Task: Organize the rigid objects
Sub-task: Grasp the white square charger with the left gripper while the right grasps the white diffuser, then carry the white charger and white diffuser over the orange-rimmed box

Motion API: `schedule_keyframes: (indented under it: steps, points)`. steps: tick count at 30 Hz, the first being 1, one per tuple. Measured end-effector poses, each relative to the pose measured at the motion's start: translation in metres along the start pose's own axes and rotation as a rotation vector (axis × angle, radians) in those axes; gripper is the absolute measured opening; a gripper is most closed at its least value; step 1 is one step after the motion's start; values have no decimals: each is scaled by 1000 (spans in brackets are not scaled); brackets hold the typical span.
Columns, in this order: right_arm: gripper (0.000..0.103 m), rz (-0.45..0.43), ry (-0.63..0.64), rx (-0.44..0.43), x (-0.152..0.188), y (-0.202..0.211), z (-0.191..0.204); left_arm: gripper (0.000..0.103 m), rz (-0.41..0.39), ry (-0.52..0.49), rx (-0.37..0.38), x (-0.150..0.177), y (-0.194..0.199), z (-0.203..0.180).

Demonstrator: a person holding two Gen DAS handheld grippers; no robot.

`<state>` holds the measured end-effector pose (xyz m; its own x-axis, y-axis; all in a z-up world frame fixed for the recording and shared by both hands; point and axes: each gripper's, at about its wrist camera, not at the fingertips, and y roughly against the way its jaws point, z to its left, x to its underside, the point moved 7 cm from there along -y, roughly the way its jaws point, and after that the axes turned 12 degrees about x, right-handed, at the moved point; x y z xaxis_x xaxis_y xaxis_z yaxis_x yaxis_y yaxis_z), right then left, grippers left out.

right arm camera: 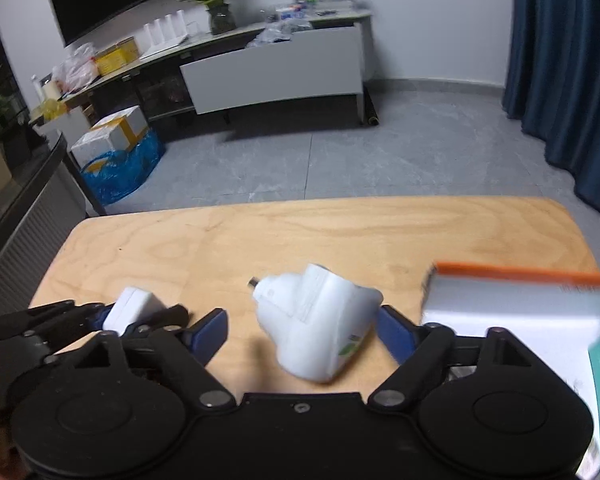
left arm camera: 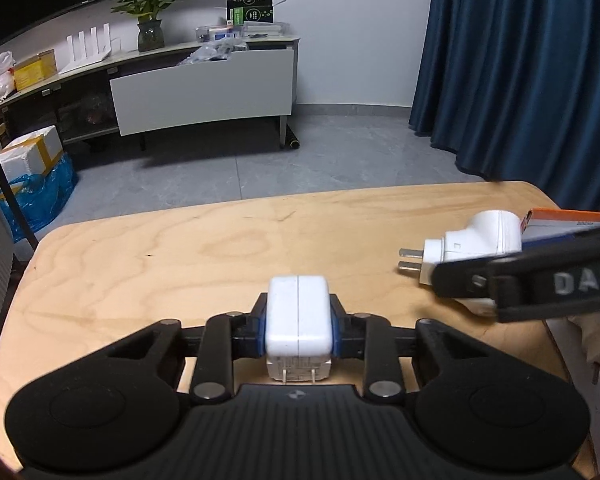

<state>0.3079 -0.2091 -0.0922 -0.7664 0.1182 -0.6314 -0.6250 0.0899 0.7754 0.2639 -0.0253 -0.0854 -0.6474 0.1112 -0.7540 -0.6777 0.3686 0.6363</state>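
My left gripper [left arm camera: 299, 330] is shut on a white square charger [left arm camera: 299, 316], held just above the wooden table [left arm camera: 180, 248] with its prongs facing me. The same charger [right arm camera: 132, 306] and left gripper [right arm camera: 140, 316] show at the lower left of the right wrist view. My right gripper [right arm camera: 300, 332] is open, its blue pads wide apart around a white plug adapter [right arm camera: 316, 324] that looks blurred and tilted between the jaws, not gripped. In the left wrist view the adapter [left arm camera: 472, 246] sits at the right behind the right gripper's black finger [left arm camera: 540, 284].
A white box with an orange edge [right arm camera: 520, 304] lies on the table's right side, also in the left wrist view [left arm camera: 564, 220]. Another white plug [left arm camera: 596, 344] lies at the right edge. Beyond the table are grey floor, a cabinet [left arm camera: 204, 92] and blue curtains [left arm camera: 520, 60].
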Motion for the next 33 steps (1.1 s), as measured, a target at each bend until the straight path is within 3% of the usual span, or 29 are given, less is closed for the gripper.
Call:
schedule_keyframes:
  steps: [5, 7, 13, 15, 33]
  points:
    - [99, 11, 76, 46, -1, -21, 6, 29, -3, 21, -13, 2, 5, 4]
    - [89, -14, 82, 56, 1, -23, 7, 29, -8, 36, -18, 3, 9, 6]
    - [85, -53, 72, 27, 6, -7, 10, 29, -30, 63, -31, -2, 22, 10]
    - [81, -54, 79, 16, 11, 4, 11, 29, -41, 69, -33, -1, 29, 8]
    - [80, -138, 41, -52, 75, 138, 24, 29, -96, 141, -91, 28, 129, -12]
